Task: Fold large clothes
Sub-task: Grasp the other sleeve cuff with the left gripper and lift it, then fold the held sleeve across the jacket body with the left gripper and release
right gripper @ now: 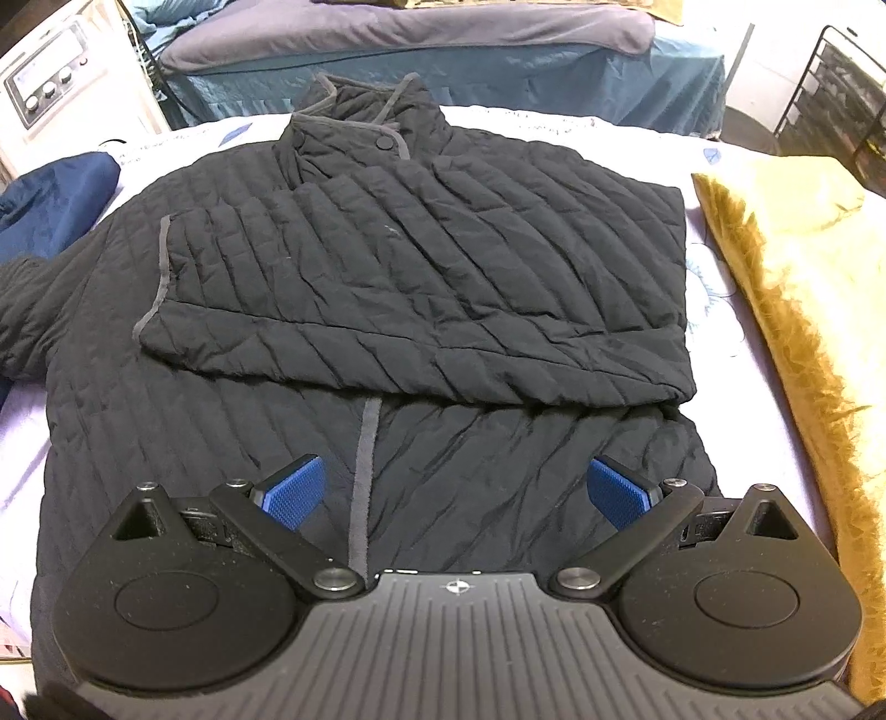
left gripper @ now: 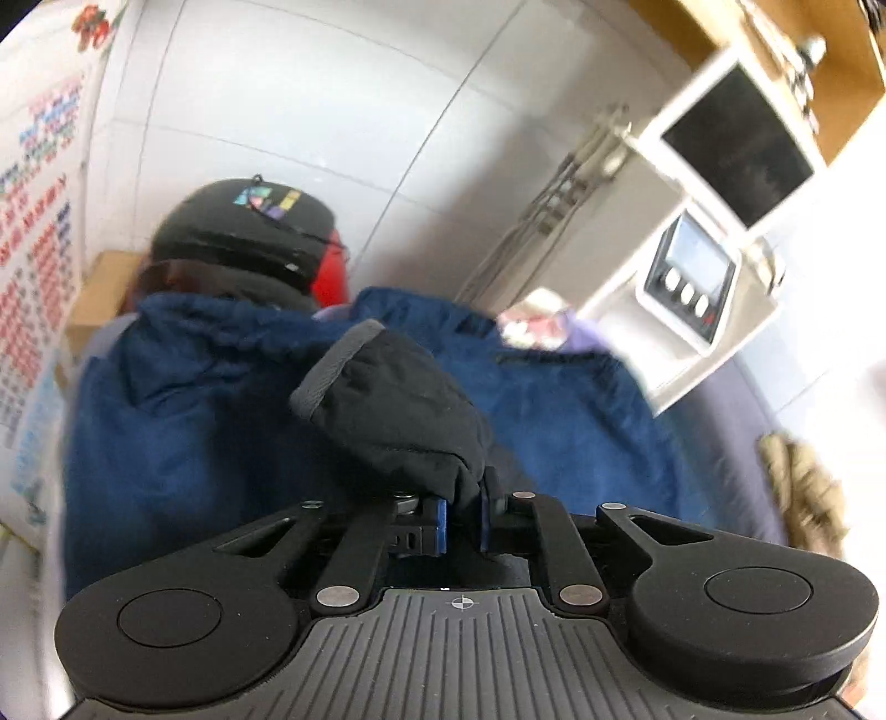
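A black quilted jacket (right gripper: pixel 421 266) with grey trim lies flat on a white bed sheet (right gripper: pixel 714 277). Its right sleeve is folded across the chest. My right gripper (right gripper: pixel 453 493) is open and empty, its blue pads (right gripper: pixel 293 490) hovering just above the jacket's lower hem. My left gripper (left gripper: pixel 462 518) is shut on the jacket's other sleeve (left gripper: pixel 393 404), near its grey cuff, and holds it lifted in the air. That sleeve hangs off the left edge of the right wrist view (right gripper: pixel 22 315).
A dark blue fleece garment (left gripper: pixel 183 421) lies behind the lifted sleeve and shows at the sheet's left (right gripper: pixel 55 205). A yellow fuzzy blanket (right gripper: pixel 797 310) lies along the right. A white appliance (left gripper: pixel 686 277) stands at the back left, another bed (right gripper: pixel 415 50) beyond.
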`<action>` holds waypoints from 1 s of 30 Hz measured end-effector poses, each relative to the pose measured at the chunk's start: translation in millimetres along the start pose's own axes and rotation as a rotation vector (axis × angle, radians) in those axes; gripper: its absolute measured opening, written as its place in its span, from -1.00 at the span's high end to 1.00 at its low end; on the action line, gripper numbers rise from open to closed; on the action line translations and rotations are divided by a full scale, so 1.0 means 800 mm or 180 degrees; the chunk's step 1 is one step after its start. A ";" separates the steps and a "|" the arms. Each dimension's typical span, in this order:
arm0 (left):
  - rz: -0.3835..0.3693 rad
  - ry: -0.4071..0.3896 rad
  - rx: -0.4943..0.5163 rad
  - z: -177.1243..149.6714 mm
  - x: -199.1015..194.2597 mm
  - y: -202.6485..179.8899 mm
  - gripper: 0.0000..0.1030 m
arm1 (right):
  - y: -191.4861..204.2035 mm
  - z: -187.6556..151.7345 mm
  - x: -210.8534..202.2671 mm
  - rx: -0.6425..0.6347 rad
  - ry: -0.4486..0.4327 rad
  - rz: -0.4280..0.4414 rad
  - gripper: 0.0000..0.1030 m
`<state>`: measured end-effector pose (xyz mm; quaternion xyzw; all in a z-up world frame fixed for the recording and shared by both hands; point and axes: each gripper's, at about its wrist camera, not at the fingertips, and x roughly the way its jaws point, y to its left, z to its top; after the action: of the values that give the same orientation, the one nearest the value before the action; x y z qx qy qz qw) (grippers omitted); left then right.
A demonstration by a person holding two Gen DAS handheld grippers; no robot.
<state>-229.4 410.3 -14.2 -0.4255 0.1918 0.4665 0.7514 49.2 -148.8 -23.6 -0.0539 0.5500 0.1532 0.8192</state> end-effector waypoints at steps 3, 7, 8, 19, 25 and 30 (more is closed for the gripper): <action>0.0185 0.0112 0.0122 -0.024 0.007 0.005 0.11 | -0.002 -0.004 0.002 0.0048 0.0027 0.0030 -0.96; 0.0171 0.0087 0.0146 -0.033 0.003 -0.001 0.10 | -0.006 -0.007 0.004 0.0028 0.0066 0.0018 -0.95; 0.0143 0.0077 0.0206 -0.033 0.002 -0.010 0.09 | -0.009 -0.007 0.004 0.0037 0.0062 0.0011 -0.95; -0.1121 0.0320 0.1300 -0.131 -0.038 -0.252 0.06 | -0.045 -0.011 0.015 0.0417 0.0082 0.0133 -0.95; -0.1825 0.0525 0.1813 -0.262 -0.057 -0.408 0.06 | -0.072 -0.020 0.009 0.0615 0.0033 0.0143 -0.95; -0.2010 0.1025 0.2233 -0.388 -0.049 -0.484 0.05 | -0.112 -0.032 -0.002 0.0864 -0.0002 0.0066 -0.95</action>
<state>119.6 56.8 15.3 -0.2510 0.3126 0.0519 0.9147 53.6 -240.6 -39.2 0.0632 0.5660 0.0858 0.8175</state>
